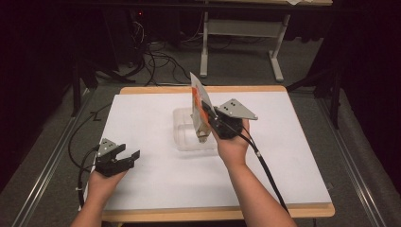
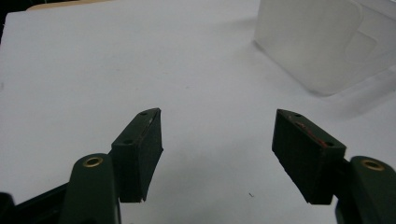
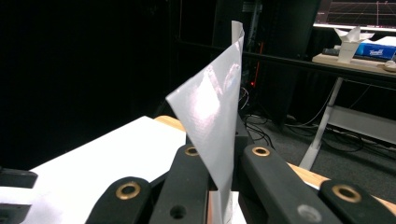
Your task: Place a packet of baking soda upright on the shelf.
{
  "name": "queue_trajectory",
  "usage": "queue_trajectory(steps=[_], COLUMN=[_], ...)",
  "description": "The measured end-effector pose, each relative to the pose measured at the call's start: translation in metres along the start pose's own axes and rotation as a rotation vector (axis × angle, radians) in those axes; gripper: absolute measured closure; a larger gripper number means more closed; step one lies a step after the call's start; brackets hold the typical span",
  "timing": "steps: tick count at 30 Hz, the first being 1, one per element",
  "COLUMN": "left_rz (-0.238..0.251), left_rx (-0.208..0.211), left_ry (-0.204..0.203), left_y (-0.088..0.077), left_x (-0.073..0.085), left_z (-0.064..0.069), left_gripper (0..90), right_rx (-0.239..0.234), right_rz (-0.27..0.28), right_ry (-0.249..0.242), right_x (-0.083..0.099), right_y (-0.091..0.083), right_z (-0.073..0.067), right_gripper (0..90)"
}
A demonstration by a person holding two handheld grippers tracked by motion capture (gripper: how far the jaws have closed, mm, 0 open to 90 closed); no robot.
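High view, packet against tub: the right gripper [image 1: 208,115] holds a flat foil packet with orange and white print [image 1: 197,101] directly over the clear, shallow plastic tub [image 1: 182,142] at mid-table; the packet's lower end hangs at or just inside the tub's opening, though I cannot tell whether it touches the floor.
Long axis: the packet stands close to upright, tilted so its top corner leans away from the person and a little to the left.
Right gripper state: jaws closed flat on the packet, pinching it on its right-hand edge around mid-height; in the right gripper view the silvery back of the packet [image 3: 212,112] rises from between the closed jaws of that gripper [image 3: 219,161].
Left gripper state: the left gripper [image 1: 126,157] rests low near the table's left front, jaws spread wide with nothing between them [image 2: 217,154].
Nearer hand: the right, already above the tub; the left sits well apart, with the tub's frosted wall [image 2: 322,44] ahead of it and to the right.
Packet's look: thin, glossy, creased; orange face, silver reverse, brownish lower part.
Likely next: probably lowering or releasing into the tub.
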State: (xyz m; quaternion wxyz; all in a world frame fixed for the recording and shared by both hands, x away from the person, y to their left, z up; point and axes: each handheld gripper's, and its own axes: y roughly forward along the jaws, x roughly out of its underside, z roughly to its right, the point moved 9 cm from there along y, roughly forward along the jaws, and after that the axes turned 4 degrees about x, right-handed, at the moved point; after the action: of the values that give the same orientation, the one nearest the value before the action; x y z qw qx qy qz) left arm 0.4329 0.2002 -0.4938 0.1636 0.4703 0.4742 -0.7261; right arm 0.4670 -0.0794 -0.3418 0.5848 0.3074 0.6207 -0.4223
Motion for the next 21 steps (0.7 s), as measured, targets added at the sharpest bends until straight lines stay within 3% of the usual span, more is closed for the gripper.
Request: queue_trajectory(steps=[15, 21], left_rz=[0.009, 0.009], left_rx=[0.000, 0.000], left_ry=[-0.005, -0.007], left_y=[-0.001, -0.001], left_x=[-0.002, -0.002], left_z=[0.000, -0.001], left_gripper=[33.8, 33.8], right_rx=[0.005, 0.003], right_rz=[-0.049, -0.064], right_ry=[0.005, -0.021], right_x=[0.015, 0.023], right_y=[0.041, 0.052], right_z=[-0.005, -0.009], right_gripper=[90.0, 90.0])
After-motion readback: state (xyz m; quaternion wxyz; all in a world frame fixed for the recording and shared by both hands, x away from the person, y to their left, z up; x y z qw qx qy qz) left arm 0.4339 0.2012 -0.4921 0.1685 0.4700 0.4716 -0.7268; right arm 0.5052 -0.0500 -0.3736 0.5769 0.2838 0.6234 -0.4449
